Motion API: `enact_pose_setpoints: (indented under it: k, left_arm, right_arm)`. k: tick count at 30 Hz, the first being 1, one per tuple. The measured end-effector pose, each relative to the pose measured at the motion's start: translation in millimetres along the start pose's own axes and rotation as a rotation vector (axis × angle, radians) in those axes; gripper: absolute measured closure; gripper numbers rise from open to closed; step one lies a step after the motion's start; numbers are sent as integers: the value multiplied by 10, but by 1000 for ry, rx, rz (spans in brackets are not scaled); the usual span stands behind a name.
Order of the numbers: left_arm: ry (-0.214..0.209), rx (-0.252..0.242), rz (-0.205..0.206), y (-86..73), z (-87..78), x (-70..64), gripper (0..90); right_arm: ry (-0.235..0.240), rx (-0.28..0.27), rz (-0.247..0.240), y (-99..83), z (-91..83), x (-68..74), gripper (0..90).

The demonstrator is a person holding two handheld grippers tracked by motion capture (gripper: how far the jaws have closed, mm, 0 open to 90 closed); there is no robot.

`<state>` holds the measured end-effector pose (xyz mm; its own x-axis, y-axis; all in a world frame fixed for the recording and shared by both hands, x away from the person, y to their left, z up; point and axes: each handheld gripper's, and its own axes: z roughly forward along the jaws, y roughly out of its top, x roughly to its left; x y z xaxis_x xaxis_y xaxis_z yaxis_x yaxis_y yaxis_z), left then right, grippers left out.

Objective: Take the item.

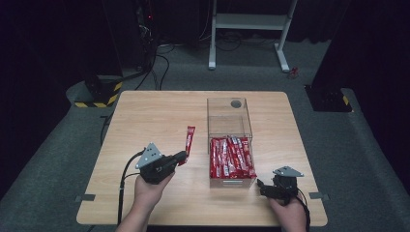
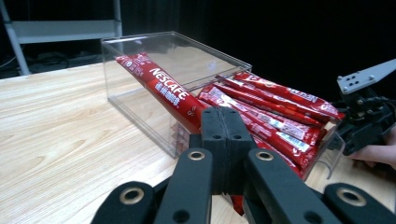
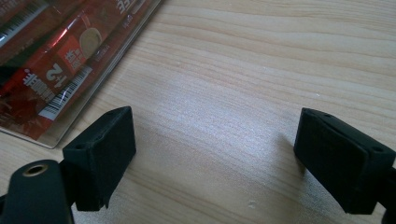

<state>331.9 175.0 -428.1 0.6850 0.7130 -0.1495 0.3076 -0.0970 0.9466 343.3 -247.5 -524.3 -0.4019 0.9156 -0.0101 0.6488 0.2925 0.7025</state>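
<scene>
Low in the high view, right of centre, the right gripper rests just off the front right corner of the clear plastic drawer full of red coffee sticks — its own view shows both black jaws spread wide over bare light wooden table, nothing between them, with the drawer's transparent edge and a few barcoded packets in the upper left of that frame.

Left of centre, the left gripper is the busy one: its jaws are pressed together on the lower end of a single long red Nescafe coffee stick, which stretches up and away from the jaws toward the middle of the frame. In the left gripper view, that stick climbs from the clamped jaws at bottom centre to the upper left, across the front of the clear plastic case, and the pile of sticks spreads to the right.

My read — this is the carry stage: one stick gripped, not yet in the drawer. Whether it hangs clear of the table I cannot tell. The next move calls for swinging it rightward over the open drawer, lining it up lengthwise with the packets already lying there, then opening the jaws. The free gripper sits handy to steady the drawer.
</scene>
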Motion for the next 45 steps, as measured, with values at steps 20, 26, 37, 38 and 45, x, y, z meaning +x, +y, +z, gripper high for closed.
enact_pose_setpoints:
  k: [20,26,37,38,45]
  left_arm:
    - [78,20,-29,-159,89,229,900]
    - [89,54,-41,-252,181,302,900]
    - [104,117,-46,-406,348,358,900]
    - [103,121,-49,-422,365,364,900]
    - [109,159,-59,-503,448,393,900]
  right_arm:
    - [0,0,0,0,0,0,125]
    - [0,0,0,0,0,0,125]
    - [0,0,0,0,0,0,125]
    - [0,1,2,0,0,2,125]
    - [0,0,1,0,0,2,125]
